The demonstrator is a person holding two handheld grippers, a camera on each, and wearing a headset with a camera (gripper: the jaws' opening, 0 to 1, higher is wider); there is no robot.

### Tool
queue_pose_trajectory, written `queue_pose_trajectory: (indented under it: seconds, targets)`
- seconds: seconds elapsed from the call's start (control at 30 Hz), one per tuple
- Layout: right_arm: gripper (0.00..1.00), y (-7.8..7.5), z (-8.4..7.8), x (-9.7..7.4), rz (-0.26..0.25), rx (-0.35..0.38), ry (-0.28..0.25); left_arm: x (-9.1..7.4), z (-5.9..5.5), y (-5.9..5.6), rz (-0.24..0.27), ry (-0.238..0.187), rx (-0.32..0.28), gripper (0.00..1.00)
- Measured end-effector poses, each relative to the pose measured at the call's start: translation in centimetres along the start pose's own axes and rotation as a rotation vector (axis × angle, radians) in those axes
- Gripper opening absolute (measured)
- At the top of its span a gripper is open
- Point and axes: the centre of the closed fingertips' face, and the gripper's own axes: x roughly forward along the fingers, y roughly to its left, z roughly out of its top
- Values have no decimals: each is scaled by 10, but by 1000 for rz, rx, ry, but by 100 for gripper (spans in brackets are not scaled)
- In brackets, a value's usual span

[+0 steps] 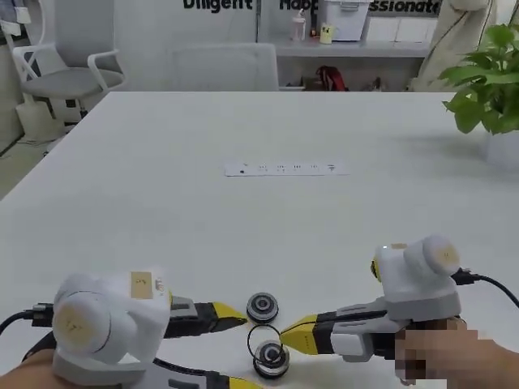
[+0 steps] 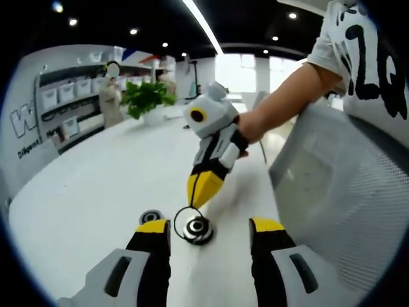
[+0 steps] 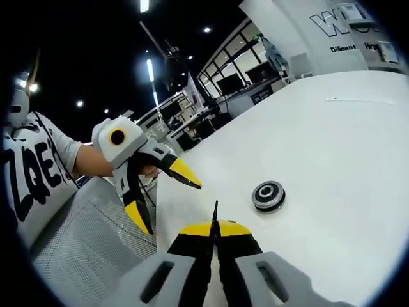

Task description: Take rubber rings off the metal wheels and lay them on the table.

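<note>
On the white worktop (image 1: 162,203), a potted plant (image 1: 486,81) stands at 2 o'clock and a power strip (image 1: 285,168) lies at 12, both well apart from the work. The left gripper (image 2: 210,225) has its fingers spread toward the near wheel (image 1: 270,359). The right gripper (image 3: 215,230) has its fingers pressed together, pinching the rubber ring (image 2: 174,224) over that wheel. A second wheel (image 1: 262,306) lies just beside it at 12.

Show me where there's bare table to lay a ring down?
Free: the broad table between the power strip and the far wheel, and left of the strip. Crowded: the near edge, where the left gripper and right gripper flank the near wheel and the rubber ring.
</note>
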Motion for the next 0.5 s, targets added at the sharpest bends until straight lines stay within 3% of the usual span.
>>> queue_pose_trajectory:
  seconds: [0.13, 0.5]
  targets:
    - [0, 2, 2, 1, 11, 2, 0, -12, 2, 6, 25, -25, -20, 56]
    - [0, 7, 6, 6, 32, 7, 1, -39, -10, 23, 98, -29, -58, 65]
